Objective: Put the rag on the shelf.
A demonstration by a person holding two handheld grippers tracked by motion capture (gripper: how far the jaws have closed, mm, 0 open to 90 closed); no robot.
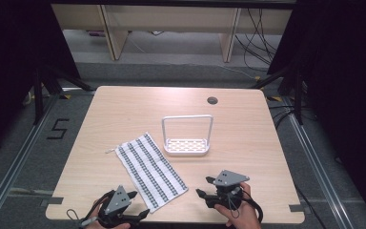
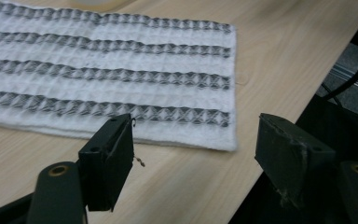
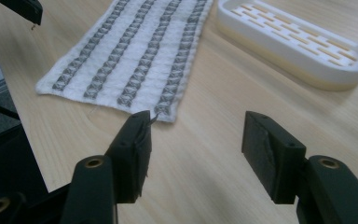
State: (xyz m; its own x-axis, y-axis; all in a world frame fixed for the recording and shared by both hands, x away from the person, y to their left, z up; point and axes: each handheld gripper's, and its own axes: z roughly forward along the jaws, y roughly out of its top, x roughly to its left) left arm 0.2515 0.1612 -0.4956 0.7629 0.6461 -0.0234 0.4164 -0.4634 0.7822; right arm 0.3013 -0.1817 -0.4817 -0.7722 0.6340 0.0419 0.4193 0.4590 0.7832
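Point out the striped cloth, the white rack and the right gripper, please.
striped cloth [image 1: 150, 171], high view, middle of the fabric.
white rack [image 1: 187, 152], high view, front rim of its base.
right gripper [image 1: 205, 186], high view, between the fingertips.

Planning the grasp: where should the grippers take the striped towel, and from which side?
Probably the two near corners of the striped towel, approached low from the table's front edge. It lies flat, one layer, its short near edge facing both the left gripper and right gripper; both are open and empty.

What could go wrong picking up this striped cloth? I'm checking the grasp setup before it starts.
The cloth lies flat with its near end close to the table edge: a hand-held gripper pinching a corner may drag it off. Both the left hand-held gripper and right hand-held gripper are open and empty; uneven pinches could bunch it. The white rack stands close by.
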